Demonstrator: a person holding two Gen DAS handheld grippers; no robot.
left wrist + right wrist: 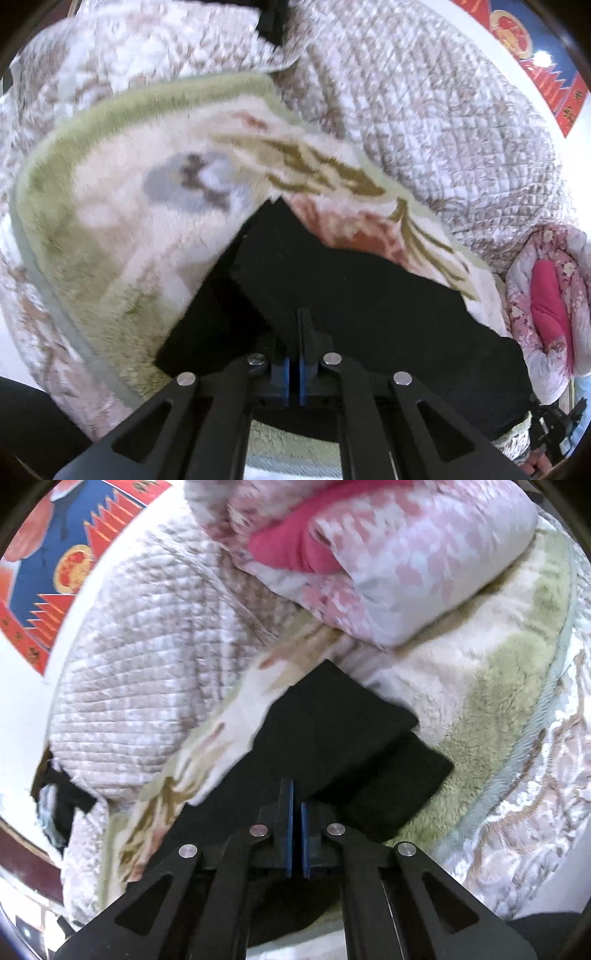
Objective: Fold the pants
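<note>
Claws (295,325) (296,794) pinch matte black pants (369,295) on fleece (129,229).

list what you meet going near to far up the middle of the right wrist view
right gripper → black pants → fleece blanket → pink floral quilt

Matt black cloth pants (369,295); fluffy plush blanket (122,229); quilted cotton cover (424,122); glossy printed poster (55,565)
</note>
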